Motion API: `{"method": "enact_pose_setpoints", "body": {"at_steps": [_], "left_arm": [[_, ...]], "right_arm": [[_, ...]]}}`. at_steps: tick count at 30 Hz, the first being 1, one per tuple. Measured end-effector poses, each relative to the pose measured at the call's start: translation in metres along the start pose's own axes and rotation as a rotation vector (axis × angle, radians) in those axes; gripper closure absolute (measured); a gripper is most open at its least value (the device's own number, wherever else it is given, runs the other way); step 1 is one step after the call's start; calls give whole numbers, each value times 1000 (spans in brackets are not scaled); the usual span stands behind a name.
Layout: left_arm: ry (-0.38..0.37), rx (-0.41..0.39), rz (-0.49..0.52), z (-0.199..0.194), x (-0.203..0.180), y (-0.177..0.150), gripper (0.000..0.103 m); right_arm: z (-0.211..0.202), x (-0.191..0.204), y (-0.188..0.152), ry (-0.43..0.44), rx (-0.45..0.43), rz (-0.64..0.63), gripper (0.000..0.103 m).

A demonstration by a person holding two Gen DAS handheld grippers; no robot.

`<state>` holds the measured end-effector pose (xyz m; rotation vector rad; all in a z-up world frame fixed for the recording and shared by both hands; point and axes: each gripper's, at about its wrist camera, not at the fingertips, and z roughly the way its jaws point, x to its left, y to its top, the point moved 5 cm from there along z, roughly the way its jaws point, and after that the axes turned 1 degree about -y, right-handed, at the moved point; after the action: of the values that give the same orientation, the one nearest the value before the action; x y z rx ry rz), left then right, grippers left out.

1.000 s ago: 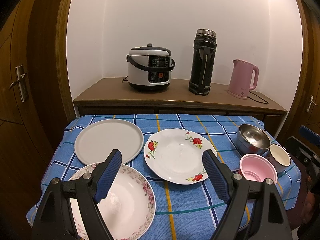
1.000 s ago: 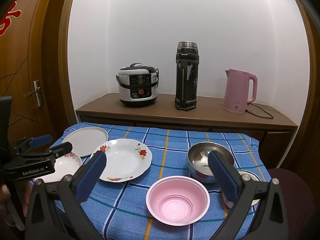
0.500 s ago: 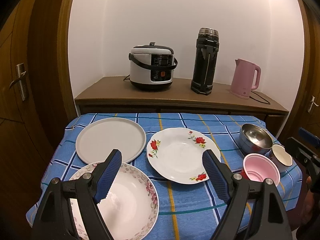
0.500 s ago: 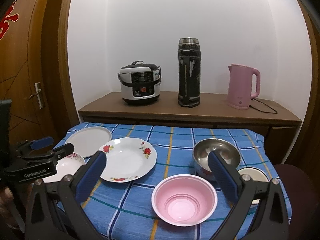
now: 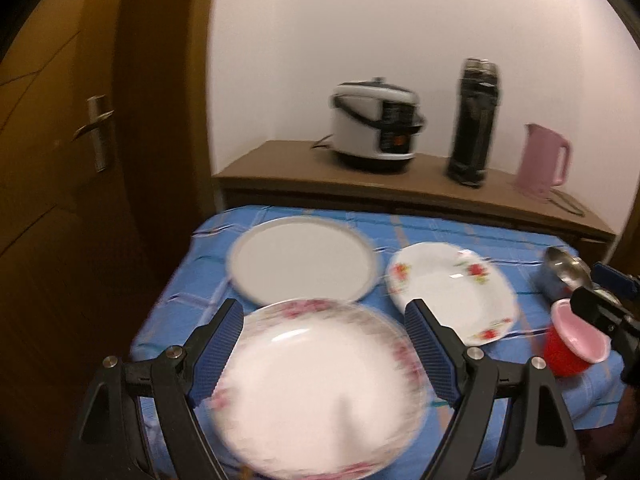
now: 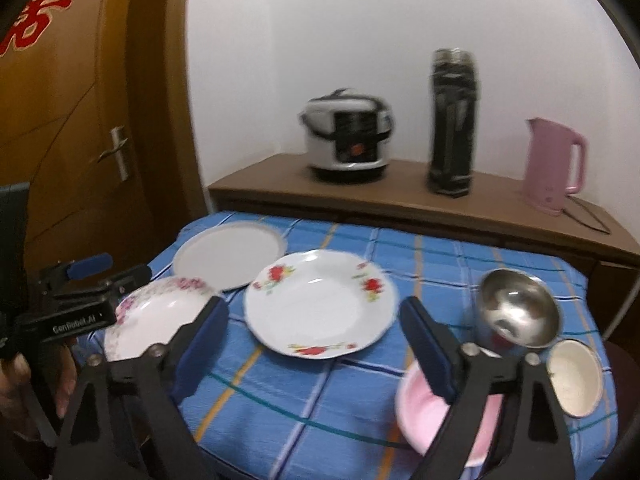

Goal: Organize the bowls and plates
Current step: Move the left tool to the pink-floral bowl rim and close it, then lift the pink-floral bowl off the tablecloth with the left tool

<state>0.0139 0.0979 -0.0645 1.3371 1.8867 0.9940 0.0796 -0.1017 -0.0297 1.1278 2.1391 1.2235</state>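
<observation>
Hovering low over the near edge of the blue checked tablecloth (image 6: 320, 400), both grippers point downward across the dishes. The left gripper (image 5: 324, 344) has its fingers spread wide on either side of the pink-flowered bowl (image 5: 316, 392), which sits at the near left corner of the counter; the pads are not seen pressing on its rim. The right gripper (image 6: 312, 344) has its jaws closing with nothing clamped; its right finger (image 6: 428, 348) overlaps the rim of the pink bowl (image 6: 424, 412) at the near right, contact unclear. Just beside that bowl stands a small white cup (image 6: 576, 384), and behind both a steel bowl (image 6: 520, 312). At mid-counter lies the red-flowered plate (image 6: 320, 304), flat and apart from the bowls. Behind it to the left lies a plain grey plate (image 6: 228, 256). Beyond the counter, a wooden sideboard (image 6: 400, 196) carries a rice cooker (image 6: 348, 136), a tall dark flask (image 6: 452, 124) and a pink kettle (image 6: 552, 164). Both views are motion-blurred.
</observation>
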Motion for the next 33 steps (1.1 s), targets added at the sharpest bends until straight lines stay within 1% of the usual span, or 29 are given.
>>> {"method": "enact_pose_setpoints", "body": {"at_steps": [2,4,7,9,12,13,14,15,17,18,20,25,26,28,30,33], "left_arm": [[27,17,-23,1,19,-8,18],[55,32,-57,3,37,-17,18],[69,52,-82,6,52,-29,18],[67,73,-94,14,57,-35,18],[60,84,-95,22,62,-43,20],[55,88,-96,24,63,-45,26],[46,95,-99,27,64,-47,31],[41,101,-103,29,65,-48,32],[32,113,-108,34,66,-51,38],[27,117,-109,34,67,-53,39],[17,127,-116,37,69,-55,47],[-12,151,-126,43,69,-62,63],[-17,156,-129,44,69,-64,66],[-25,161,-133,45,69,-66,67],[-27,156,-133,45,68,-67,72],[-32,159,-134,47,70,-68,75]], "right_arm": [[12,13,-4,34,29,-26,27],[26,27,-8,70,64,-51,35],[45,44,-16,117,110,-92,46],[57,54,-22,133,144,-111,47],[73,62,-30,141,185,-131,53],[80,64,-33,142,203,-138,57],[84,64,-35,145,215,-142,59],[86,66,-38,145,224,-142,61],[93,68,-42,143,242,-142,62],[96,68,-44,140,252,-143,62],[102,70,-46,138,268,-149,63],[112,78,-51,150,293,-167,72],[113,79,-51,151,294,-169,72],[114,80,-52,147,293,-176,75],[114,82,-52,148,293,-180,77],[114,84,-53,145,288,-187,80]]}}
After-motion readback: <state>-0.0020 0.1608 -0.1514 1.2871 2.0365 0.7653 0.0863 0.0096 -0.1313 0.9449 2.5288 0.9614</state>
